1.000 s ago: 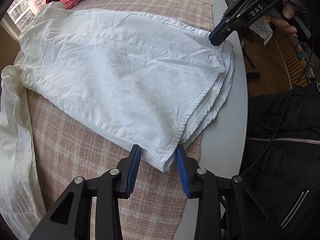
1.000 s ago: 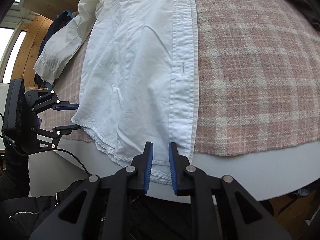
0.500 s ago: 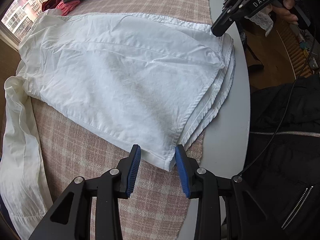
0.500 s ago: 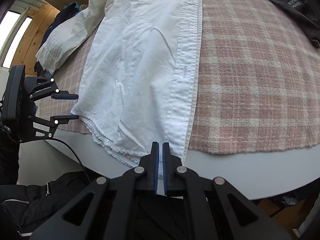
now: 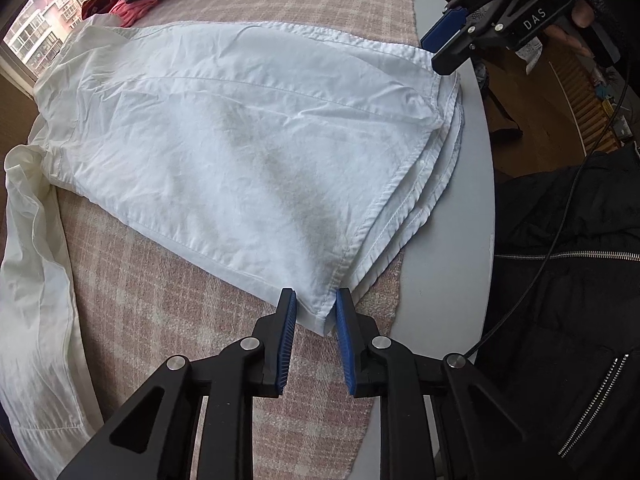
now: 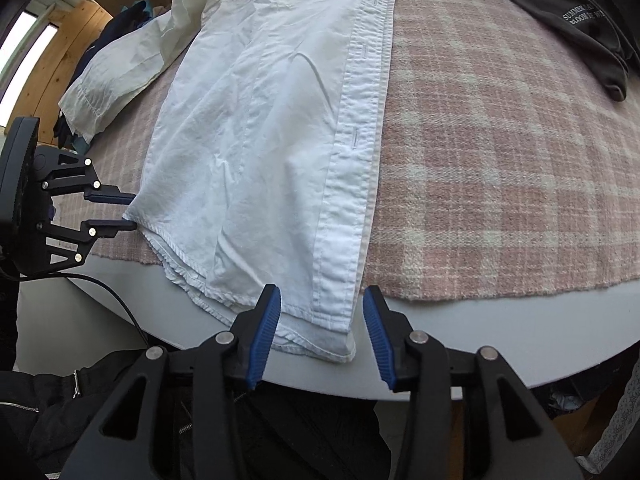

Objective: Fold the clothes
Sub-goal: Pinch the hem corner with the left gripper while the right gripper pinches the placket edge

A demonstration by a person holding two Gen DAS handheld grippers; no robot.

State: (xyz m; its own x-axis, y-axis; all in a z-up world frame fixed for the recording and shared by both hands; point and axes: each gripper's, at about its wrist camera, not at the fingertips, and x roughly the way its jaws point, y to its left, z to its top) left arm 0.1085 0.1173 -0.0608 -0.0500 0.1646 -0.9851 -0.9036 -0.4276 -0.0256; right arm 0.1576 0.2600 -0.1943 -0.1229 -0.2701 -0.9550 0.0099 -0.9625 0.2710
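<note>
Starting at the left: a loose cream sleeve [image 5: 36, 280] trailing down at 8 o'clock in the left wrist view, not yet tucked in. Next to it, spread over the centre, the white cotton button-up shirt [image 5: 240, 140], folded lengthwise into several layers, lightly creased, lying on a pink-and-cream plaid woven cloth [image 5: 160, 308] that covers a pale grey round surface [image 5: 452, 240], with the stacked hems hanging just past the cloth's edge toward 4 o'clock. At 6 o'clock, the left hand-held gripper [image 5: 314, 300], narrower than a second ago and closing around the shirt's near hem corner, cloth between the blue pads but not yet pinched tight. Further right, in the right wrist view, the right hand-held gripper [image 6: 322, 292] at 6 o'clock, clamped shut half a second ago and now opening, straddling the buttonhole placket's end without pressing on it. Probably a hem corner let go on one side while the other side takes hold, so the fold along the length looks settled and a fresh grip is being set up for the next fold. At 1 o'clock, well apart, a dark grey printed garment [image 6: 580, 20] waiting its turn.
</note>
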